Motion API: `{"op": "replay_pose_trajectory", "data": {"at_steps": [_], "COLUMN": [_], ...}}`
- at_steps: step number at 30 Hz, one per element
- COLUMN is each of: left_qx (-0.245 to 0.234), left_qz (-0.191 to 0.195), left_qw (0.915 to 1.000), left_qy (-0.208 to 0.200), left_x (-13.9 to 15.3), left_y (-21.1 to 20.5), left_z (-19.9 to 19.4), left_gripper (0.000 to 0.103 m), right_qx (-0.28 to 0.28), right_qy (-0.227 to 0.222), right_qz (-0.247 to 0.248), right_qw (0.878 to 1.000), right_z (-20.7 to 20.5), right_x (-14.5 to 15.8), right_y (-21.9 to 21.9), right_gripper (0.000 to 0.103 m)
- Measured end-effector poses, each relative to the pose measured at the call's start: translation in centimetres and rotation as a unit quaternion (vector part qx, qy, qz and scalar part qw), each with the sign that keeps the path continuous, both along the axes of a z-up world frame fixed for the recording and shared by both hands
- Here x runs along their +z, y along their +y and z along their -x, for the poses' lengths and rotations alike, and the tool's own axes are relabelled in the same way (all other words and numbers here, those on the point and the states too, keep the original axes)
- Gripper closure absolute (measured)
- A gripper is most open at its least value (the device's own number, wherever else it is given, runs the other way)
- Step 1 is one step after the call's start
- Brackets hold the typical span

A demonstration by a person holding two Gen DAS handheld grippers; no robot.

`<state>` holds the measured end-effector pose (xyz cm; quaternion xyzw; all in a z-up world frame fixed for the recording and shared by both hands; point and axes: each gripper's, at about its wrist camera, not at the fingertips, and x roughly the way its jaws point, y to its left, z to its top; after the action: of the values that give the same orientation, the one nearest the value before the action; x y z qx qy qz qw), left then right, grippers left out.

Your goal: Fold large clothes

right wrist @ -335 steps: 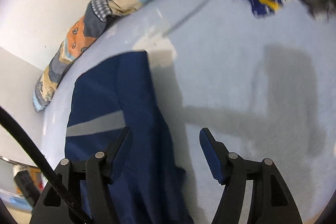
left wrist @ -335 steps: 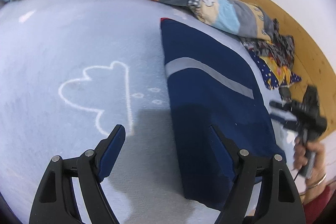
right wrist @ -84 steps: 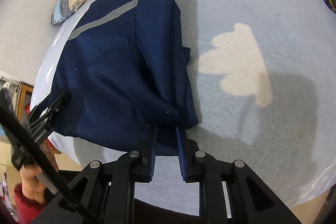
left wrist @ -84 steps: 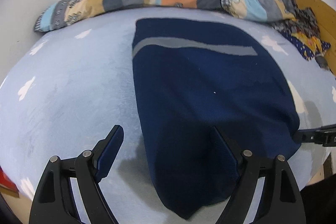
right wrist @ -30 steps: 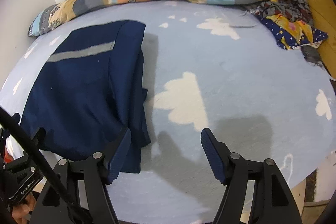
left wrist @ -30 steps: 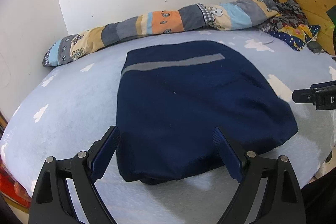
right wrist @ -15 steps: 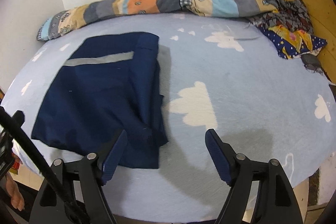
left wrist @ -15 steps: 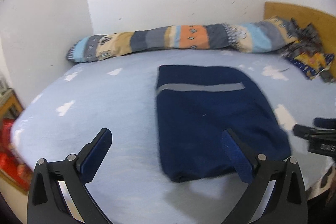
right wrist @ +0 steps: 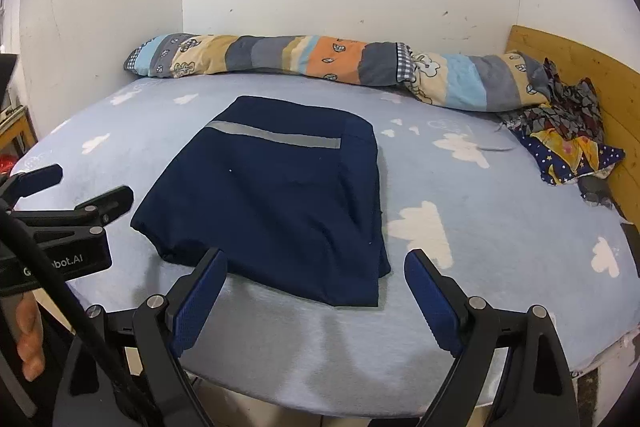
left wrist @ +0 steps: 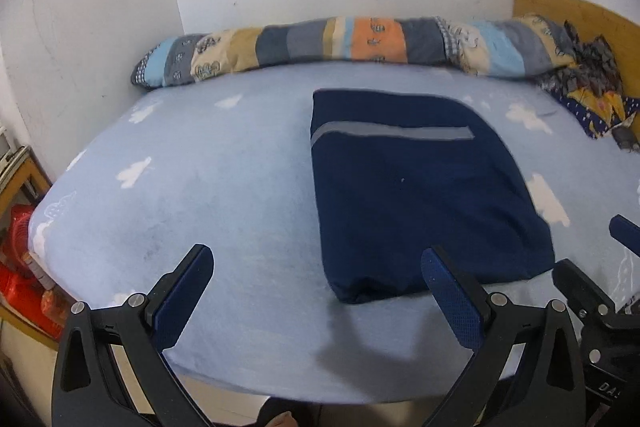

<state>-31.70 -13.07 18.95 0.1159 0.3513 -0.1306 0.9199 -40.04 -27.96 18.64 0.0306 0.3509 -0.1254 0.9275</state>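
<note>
A navy garment (left wrist: 416,195) with a grey stripe lies folded into a flat rectangle on the light blue bed; it also shows in the right wrist view (right wrist: 276,199). My left gripper (left wrist: 316,287) is open and empty, held back over the bed's near edge, left of the garment's near corner. My right gripper (right wrist: 316,287) is open and empty, held back just short of the garment's near edge. Neither touches the cloth. The left gripper also shows at the left of the right wrist view (right wrist: 60,195).
A long patchwork bolster (right wrist: 320,71) lies along the far wall. A heap of patterned clothes (right wrist: 568,143) sits at the right by the wooden headboard (right wrist: 580,67). A red item (left wrist: 20,267) and a wooden stand (left wrist: 20,171) are beside the bed's left side.
Both grippers have pulled back and risen away from the garment, so the whole bed shows. The right gripper, shut on the garment's edge 2.8 s ago, has let go and is open.
</note>
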Motion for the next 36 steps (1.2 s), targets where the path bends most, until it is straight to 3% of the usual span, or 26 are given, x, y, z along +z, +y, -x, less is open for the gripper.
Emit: {"op": "replay_pose_trajectory", "data": {"at_steps": [3, 10, 19, 36], "left_qx": [0.022, 0.024, 0.027, 0.027], "left_qz": [-0.008, -0.024, -0.057, -0.063], "left_qw": [0.9997, 0.9994, 0.9978, 0.9972], "left_qy": [-0.011, 0.002, -0.022, -0.031], "left_x": [0.0, -0.6, -0.6, -0.4], "left_y": [0.5, 0.4, -0.3, -0.3], "left_z": [-0.1, -0.4, 0.2, 0.4], "left_gripper": [0.0, 0.0, 0.0, 0.0], "right_qx": [0.0, 0.006, 0.008, 0.006], "right_qy": [-0.002, -0.001, -0.004, 0.002], "right_qz": [-0.011, -0.004, 0.002, 0.004], "right_qw": [1.0, 1.0, 1.0, 1.0], "right_z": [-0.1, -0.2, 0.1, 0.3], "right_x": [0.0, 0.0, 0.0, 0.0], "right_y": [-0.1, 0.2, 0.4, 0.2], "right_gripper": [0.01, 0.01, 0.01, 0.01]}}
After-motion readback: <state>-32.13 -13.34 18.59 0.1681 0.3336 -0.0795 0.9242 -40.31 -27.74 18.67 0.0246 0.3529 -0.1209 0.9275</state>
